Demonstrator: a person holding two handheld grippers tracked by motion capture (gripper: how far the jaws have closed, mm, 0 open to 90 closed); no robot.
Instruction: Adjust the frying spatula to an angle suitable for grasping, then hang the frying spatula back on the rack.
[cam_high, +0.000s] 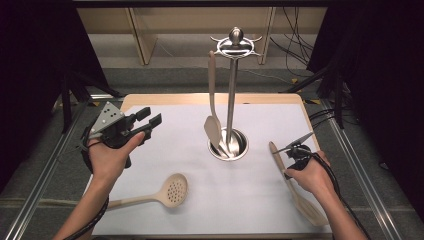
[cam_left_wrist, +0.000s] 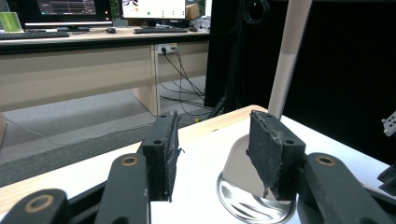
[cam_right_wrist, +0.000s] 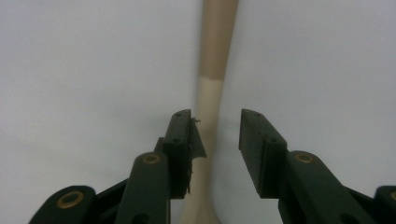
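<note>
Already one utensil hangs from the stand (cam_high: 231, 90): in the high view a pale spatula (cam_high: 212, 107) dangles from a hook at the stand's top, its blade down by the steel base (cam_high: 228, 145), which sits near the table's centre. Two utensils remain on the white table top (cam_high: 165, 150): a slotted spoon (cam_high: 170, 192) lies at about seven o'clock from the base, untouched, and a second spatula (cam_high: 295, 192) lies at about four o'clock, its handle pointing toward the stand. The right gripper (cam_high: 295, 145) is down over that handle, while the left gripper (cam_high: 145, 122) is held raised at about nine o'clock from the base, jaws apart and holding nothing. From the left gripper view, the left gripper (cam_left_wrist: 215, 158) stands wide open, with the steel base (cam_left_wrist: 243, 196) beyond it and the hanging spatula's handle (cam_left_wrist: 289, 56) rising at one o'clock. From the right gripper view, the right gripper (cam_right_wrist: 217, 140) is parted around the second spatula's handle (cam_right_wrist: 210, 93), which runs up to twelve o'clock between the jaws; the left jaw looks close to touching it, the other is apart, so no grip is made. By my judgement roughly a third of the hanging is done; this spatula must be clamped, lifted and hooked, then the spoon.
</note>
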